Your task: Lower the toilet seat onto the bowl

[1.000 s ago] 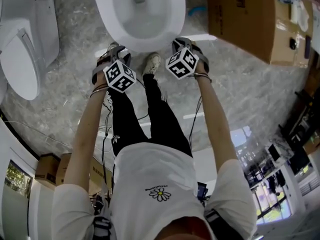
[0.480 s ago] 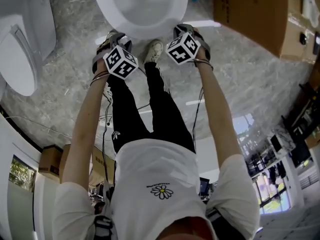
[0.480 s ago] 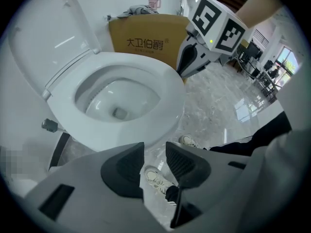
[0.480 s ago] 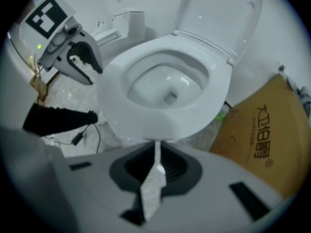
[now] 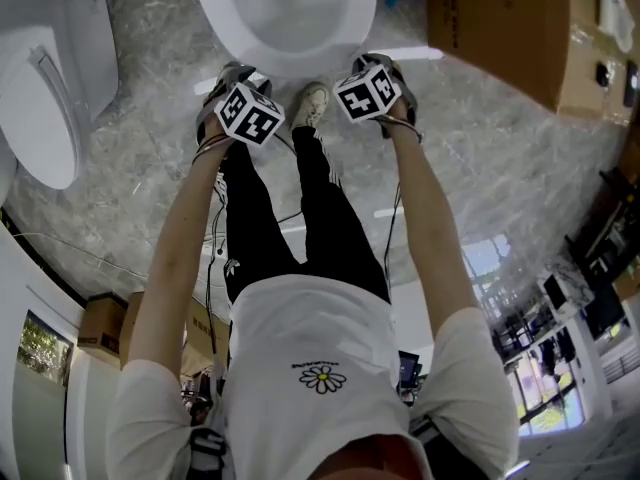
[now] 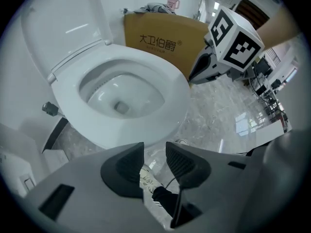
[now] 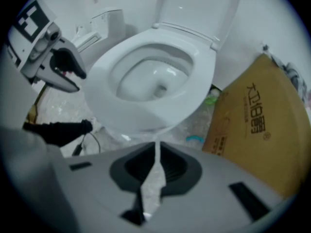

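Observation:
The white toilet bowl (image 5: 285,28) is at the top of the head view. A flat white seat ring (image 6: 160,74) lies on its rim, and the lid (image 6: 63,23) stands raised behind it; the lid (image 7: 199,6) also shows in the right gripper view. My left gripper (image 5: 240,93) hangs at the bowl's front left, pointing down. Its jaws (image 6: 154,147) are open and empty over the floor. My right gripper (image 5: 372,76) hangs at the front right. Its jaws (image 7: 156,147) have just been closing to a narrow slit with nothing between them. Neither gripper touches the toilet.
A large cardboard box (image 5: 500,28) stands right of the toilet, with a small blue item (image 7: 194,140) on the floor beside it. A second white toilet (image 5: 40,98) stands at the left. The person's shoe (image 5: 310,103) rests on the marble floor before the bowl.
Both grippers have edged a little closer to the bowl's front rim, and their marker cubes have rolled. The toilet has not changed.

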Demonstrator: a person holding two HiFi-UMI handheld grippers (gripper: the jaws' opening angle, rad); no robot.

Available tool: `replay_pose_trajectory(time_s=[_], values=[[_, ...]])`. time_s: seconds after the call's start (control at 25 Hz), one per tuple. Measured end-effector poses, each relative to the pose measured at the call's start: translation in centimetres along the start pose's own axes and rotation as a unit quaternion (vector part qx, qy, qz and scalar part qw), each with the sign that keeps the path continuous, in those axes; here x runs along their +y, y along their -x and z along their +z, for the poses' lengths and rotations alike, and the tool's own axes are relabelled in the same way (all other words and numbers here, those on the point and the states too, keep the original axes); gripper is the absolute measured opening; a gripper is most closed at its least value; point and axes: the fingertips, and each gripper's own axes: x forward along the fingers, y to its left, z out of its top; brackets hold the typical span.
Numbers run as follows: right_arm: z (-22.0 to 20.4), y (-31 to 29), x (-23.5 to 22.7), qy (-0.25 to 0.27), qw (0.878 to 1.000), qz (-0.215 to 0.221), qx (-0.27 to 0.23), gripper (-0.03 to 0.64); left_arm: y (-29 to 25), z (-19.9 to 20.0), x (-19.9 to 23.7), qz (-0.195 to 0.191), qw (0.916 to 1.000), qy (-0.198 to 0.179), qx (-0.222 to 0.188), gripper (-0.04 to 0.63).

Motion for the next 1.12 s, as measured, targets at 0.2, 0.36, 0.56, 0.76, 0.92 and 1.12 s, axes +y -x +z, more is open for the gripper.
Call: replay_pose_trajectory(time_s=[0.2, 0.36, 0.56, 0.76, 0.92, 1.12], values=[[0.8, 3.8, -1.9, -0.073, 0.997, -0.029, -0.028, 0.052, 3.1, 3.2, 0.3, 0.020, 0.9994, -0.011, -0.026, 0.158], [2.8, 9.3, -3.5, -0.060, 0.993, -0.051, -0.085, 0.044, 7.9, 6.7, 1.4, 0.043, 0.9971, -0.006, -0.062, 0.158], [7.3, 20.0, -5.7, -0.054, 0.973, -0.104, -0.200, 0.038, 17.1, 12.8, 2.7, 0.061, 0.9819, 0.061, -0.168, 0.135], [8.3, 32.6, -5.9, -0.092, 0.933, -0.163, -0.308, 0.037, 28.2, 18.4, 0.3, 0.022, 0.9432, 0.152, -0.295, 0.095], [9.0, 42.0, -5.3, -0.109, 0.888, -0.190, -0.404, 0.035, 37.9, 21.8, -0.9, 0.060, 0.8968, 0.138, -0.416, 0.066], [9.4, 50.7, -5.0, -0.154, 0.831, -0.184, -0.501, 0.032, 48.1, 22.8, -3.4, 0.175, 0.8381, 0.073, -0.511, 0.020]])
